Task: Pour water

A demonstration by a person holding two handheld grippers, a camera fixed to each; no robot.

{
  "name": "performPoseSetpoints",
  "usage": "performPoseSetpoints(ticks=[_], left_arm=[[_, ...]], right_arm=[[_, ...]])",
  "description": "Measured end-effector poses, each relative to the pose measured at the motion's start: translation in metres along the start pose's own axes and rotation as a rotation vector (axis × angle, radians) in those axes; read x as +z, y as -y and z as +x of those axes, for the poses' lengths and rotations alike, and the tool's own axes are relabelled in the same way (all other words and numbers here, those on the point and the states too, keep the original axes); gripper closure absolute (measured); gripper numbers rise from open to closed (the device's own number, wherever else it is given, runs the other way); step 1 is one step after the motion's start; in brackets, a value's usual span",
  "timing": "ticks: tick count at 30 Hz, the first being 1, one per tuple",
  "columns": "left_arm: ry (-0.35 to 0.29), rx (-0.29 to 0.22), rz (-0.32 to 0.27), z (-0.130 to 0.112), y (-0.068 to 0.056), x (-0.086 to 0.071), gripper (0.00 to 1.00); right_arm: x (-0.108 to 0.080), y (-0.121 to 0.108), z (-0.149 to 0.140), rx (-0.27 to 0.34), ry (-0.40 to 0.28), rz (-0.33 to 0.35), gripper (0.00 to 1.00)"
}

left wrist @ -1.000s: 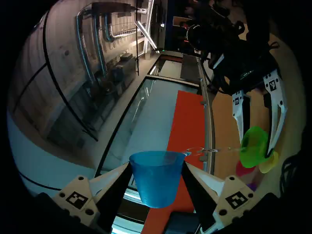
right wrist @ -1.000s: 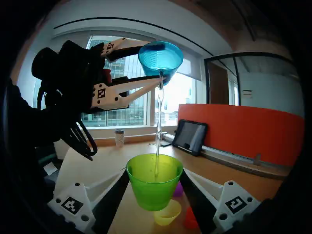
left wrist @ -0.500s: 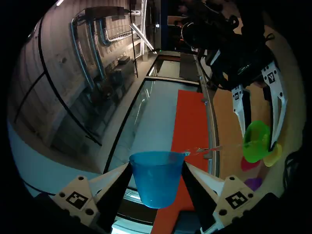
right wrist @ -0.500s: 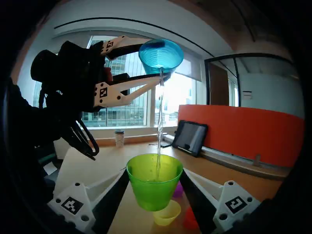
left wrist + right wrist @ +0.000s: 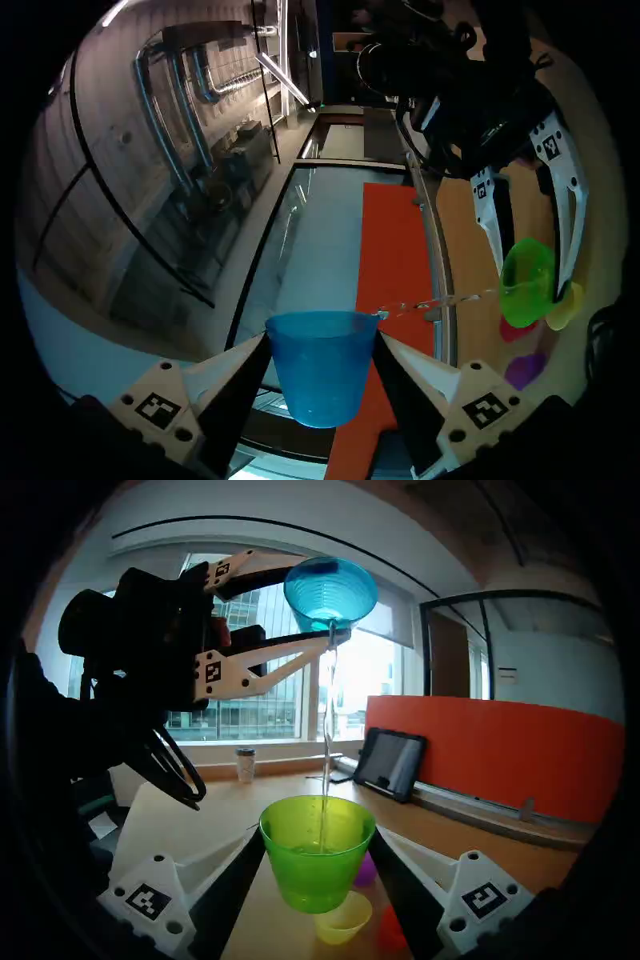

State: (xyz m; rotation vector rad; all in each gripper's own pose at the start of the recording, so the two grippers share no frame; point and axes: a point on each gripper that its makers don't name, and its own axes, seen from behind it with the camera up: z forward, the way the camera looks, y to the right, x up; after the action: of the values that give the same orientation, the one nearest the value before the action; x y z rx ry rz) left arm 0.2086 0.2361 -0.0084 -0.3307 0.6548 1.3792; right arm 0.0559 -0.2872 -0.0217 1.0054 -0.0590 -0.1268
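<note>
The left gripper (image 5: 322,340) is seen pressed on a blue cup (image 5: 322,376), which is pinched between both fingers at the bottom centre of the left gripper view. In the right gripper view this cup is found at the upper centre, tipped on its side, with its mouth turned toward the camera. The right gripper (image 5: 318,836) is closed in the same way on a green cup (image 5: 318,868), held upright at the bottom centre of its view, directly under the blue cup and well apart from it.

A thin stream of water (image 5: 326,720) is seen running from the lower rim of the blue cup into the green cup. A little water appears to be collected there already.

Below the green cup, a yellow cup (image 5: 342,918) is lying on the desk (image 5: 200,816). At the right, a tablet (image 5: 390,762) is leaned before an orange partition (image 5: 512,752).

The pouring itself is judged to be the step in hand. For the next move, the blue cup should be tipped further as it empties, the stream being aimed inside the green rim, and then turned upright.
</note>
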Motion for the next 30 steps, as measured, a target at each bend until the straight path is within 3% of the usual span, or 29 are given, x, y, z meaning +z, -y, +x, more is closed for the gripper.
performPoseSetpoints(ticks=[13, 30], left_arm=[[-0.018, 0.06, 0.015, 0.009, 0.004, -0.005, 0.14], [-0.051, 0.176, 0.026, 0.02, 0.003, -0.006, 0.14]], right_arm=[[0.001, -0.001, 0.0, 0.002, -0.001, -0.002, 0.1], [-0.001, -0.004, 0.0, 0.001, -0.004, -0.007, 0.09]])
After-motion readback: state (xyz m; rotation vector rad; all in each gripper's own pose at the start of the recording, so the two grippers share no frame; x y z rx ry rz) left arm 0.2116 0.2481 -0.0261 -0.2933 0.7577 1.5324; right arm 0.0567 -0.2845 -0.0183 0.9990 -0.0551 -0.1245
